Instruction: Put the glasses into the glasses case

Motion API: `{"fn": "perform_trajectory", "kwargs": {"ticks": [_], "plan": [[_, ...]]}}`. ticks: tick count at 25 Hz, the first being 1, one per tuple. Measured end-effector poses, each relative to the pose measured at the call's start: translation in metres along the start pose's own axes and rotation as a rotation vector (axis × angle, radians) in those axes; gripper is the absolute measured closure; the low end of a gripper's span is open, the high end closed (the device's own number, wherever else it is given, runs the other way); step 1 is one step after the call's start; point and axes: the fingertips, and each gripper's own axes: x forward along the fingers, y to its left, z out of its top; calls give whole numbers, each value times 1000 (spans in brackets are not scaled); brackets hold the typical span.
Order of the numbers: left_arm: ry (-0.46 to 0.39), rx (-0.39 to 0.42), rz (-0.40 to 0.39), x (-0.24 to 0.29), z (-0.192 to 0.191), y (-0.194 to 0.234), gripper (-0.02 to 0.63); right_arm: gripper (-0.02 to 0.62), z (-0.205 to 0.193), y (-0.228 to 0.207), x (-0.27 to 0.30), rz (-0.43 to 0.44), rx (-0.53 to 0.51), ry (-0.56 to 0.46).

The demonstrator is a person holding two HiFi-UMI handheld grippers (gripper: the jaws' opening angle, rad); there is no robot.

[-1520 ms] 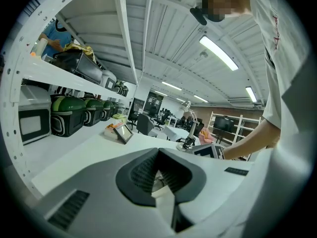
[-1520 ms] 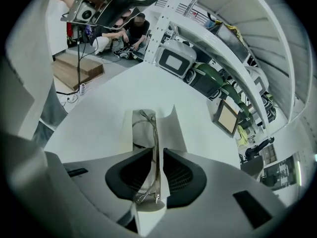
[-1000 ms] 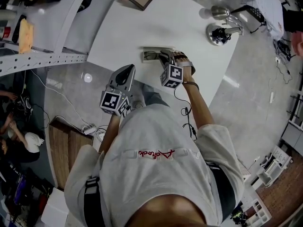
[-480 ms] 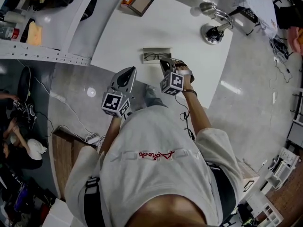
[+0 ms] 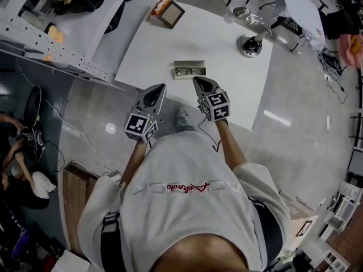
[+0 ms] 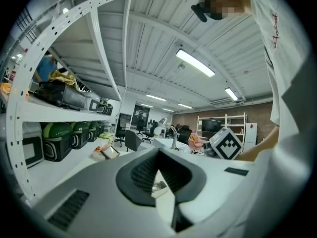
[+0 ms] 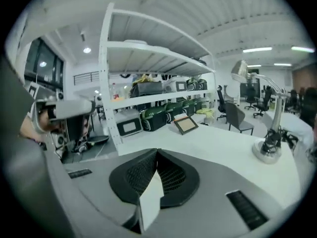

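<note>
— How far had we come with the task?
— We judged it nearly finished. The glasses (image 5: 190,71) lay inside the glasses case (image 5: 189,63). The case stood open on the white table (image 5: 164,44), close to the table's near edge and a little beyond both grippers.
— And what did our grippers hold?
— Nothing. The left gripper (image 5: 159,88) had its jaws together, and the right gripper (image 5: 198,81) was also closed and empty. Both hung apart from the case.
— What remained, then?
— Perhaps only to close the case. We could not tell whether it had a lid.
— And the count?
— We counted one pair of glasses, one case and two grippers. On the far part of the table there was one desk lamp (image 5: 250,38) at the right and one small frame (image 5: 172,14) at the left.
</note>
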Motion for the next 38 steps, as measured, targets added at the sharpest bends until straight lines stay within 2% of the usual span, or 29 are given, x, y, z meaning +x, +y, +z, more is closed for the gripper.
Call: {"fn": "perform_trajectory", "kwargs": {"ticks": [5,7,9,16,20,26,32,38], "plan": [[-5,0,-25,-20,-5,-15,598,574,11,20,-33,45,295,-160],[-10,0,-32,-30,-7,-22,598,574,13,28,-49,49,368,-227],[-13,1,-38,-41,-9,-27,598,574,12,39,-61,40,336,-253],[-15,1,-42,-83,-22,-53,598,575,6,87,-97,12,108,-265],[-20,2,-47,-105,-27,-69,598,575,0,115,-117,-2,44,-273],[-16,7,-73,-131,-38,-93,598,577,-18,148,-145,-26,2,-269],[-13,-2,-87,-146,-43,-111,598,577,-22,158,-169,-59,-6,-285],[-22,6,-87,-154,-37,-120,598,577,-15,168,-184,-45,-11,-316]]}}
